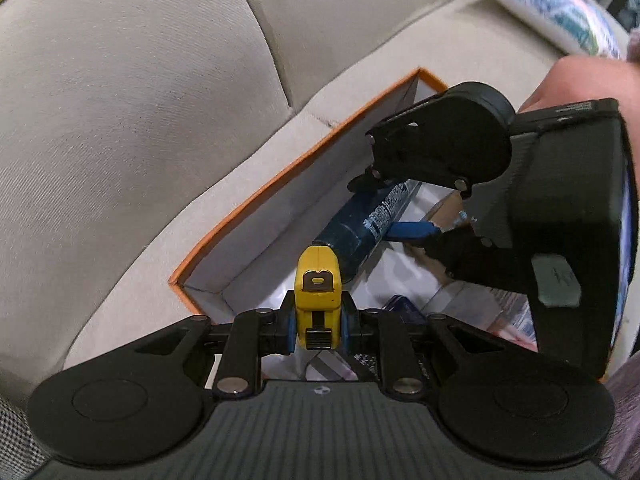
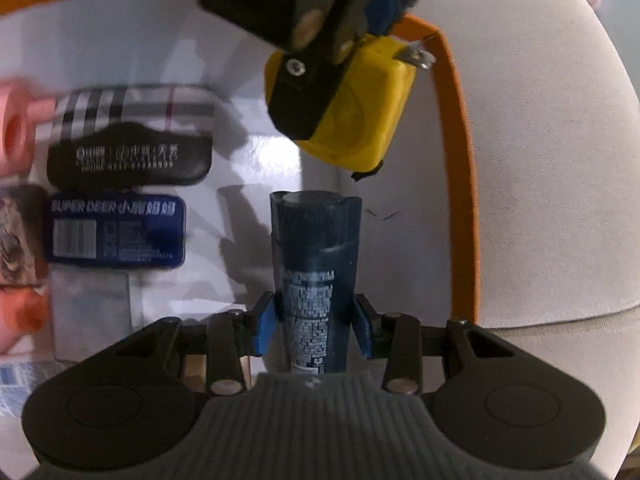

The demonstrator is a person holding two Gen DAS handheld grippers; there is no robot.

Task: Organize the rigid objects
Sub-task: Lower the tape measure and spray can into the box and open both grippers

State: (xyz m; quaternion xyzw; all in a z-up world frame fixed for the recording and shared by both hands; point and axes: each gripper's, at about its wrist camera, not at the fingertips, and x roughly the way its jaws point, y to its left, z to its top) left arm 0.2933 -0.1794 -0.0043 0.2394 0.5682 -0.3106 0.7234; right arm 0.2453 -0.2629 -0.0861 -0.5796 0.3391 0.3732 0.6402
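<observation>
While both grippers hang over the orange-rimmed white cardboard box (image 1: 280, 184), each is clamped on one item.
The left gripper (image 1: 316, 326) pinches a yellow plastic tape measure (image 1: 317, 280); the right gripper (image 2: 314, 322) pinches a dark blue cylindrical bottle (image 2: 316, 248). On the box floor lie a blue rectangular tin (image 2: 116, 232) and a black-and-plaid case (image 2: 132, 136). The box rests on a beige sofa cushion (image 1: 120, 100).

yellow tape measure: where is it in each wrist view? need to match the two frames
Left wrist: yellow tape measure low centre, clamped in the left gripper.
Right wrist: same tape measure upper centre-right, above the dark blue tube held by the right gripper.
Shared landmark: the orange rim of the box.
</observation>
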